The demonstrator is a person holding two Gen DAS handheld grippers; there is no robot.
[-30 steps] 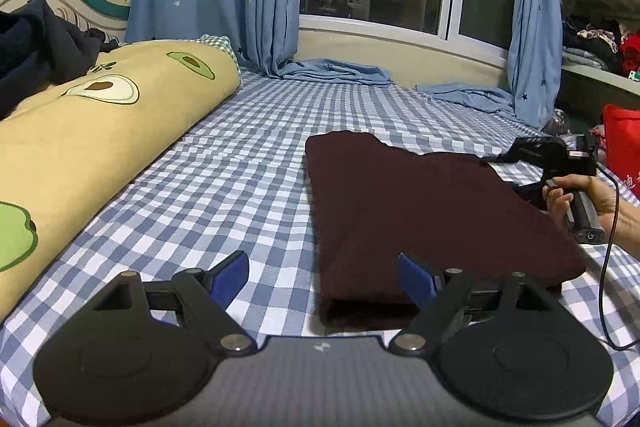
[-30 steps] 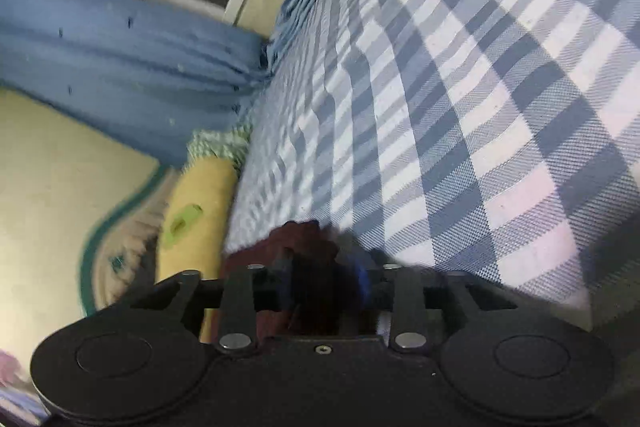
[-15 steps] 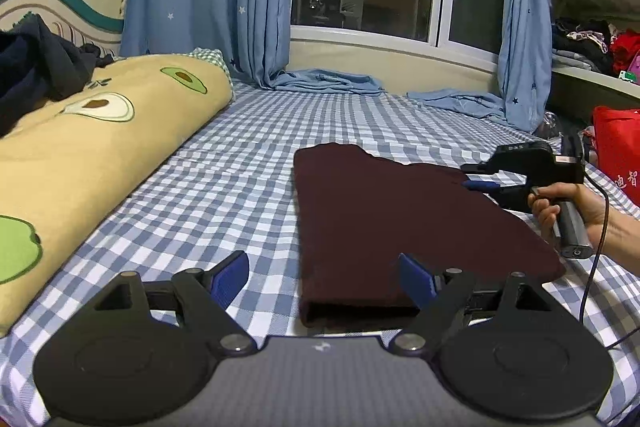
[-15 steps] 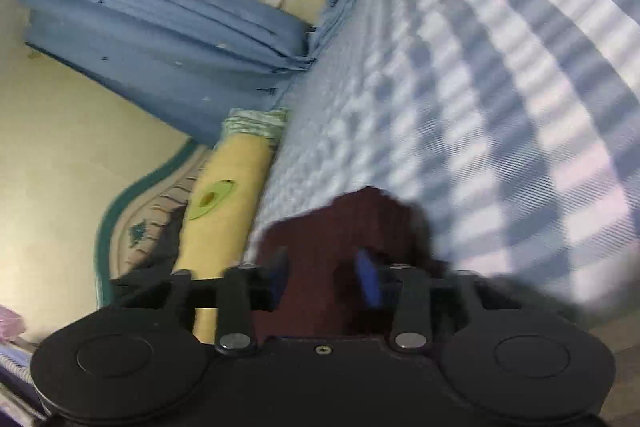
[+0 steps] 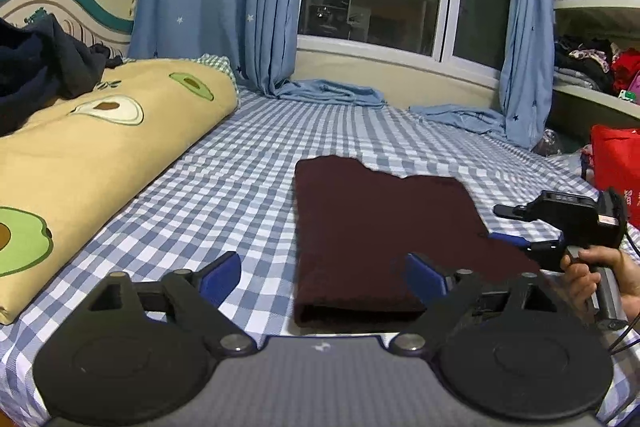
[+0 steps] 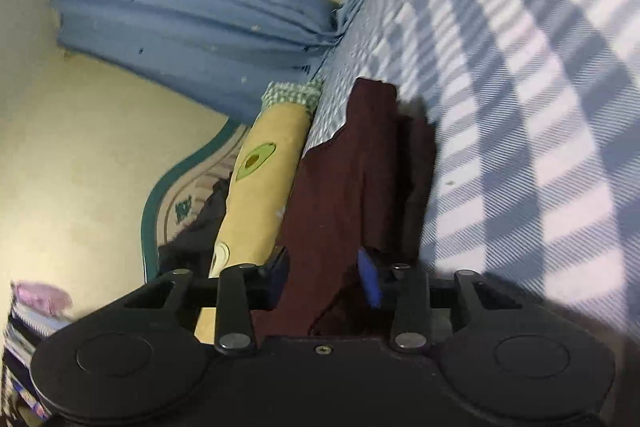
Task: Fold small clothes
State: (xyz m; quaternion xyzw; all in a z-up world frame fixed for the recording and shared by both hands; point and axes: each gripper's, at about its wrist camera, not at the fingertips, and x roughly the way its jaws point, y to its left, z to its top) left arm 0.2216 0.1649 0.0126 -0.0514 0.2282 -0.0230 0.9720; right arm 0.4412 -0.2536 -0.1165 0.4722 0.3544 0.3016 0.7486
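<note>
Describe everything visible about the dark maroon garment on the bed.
The maroon garment is plain, dark, soft-looking cloth, already folded into a flat, roughly rectangular stack; the near edge shows a doubled fold. It lies on the blue-and-white checked sheet, apart from the avocado-print quilt. The right gripper is at its right edge with cloth between the opening jaws; whether the pads press it is unclear. The left gripper hovers wide open at the near edge, not touching.

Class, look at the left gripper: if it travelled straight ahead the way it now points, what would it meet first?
Probably the checked bedsheet. The left gripper has its jaws opening wide with nothing between them, and it tilts slightly downward. The folded maroon garment lies just right of that line, so a graze is possible; depth is unclear.
</note>
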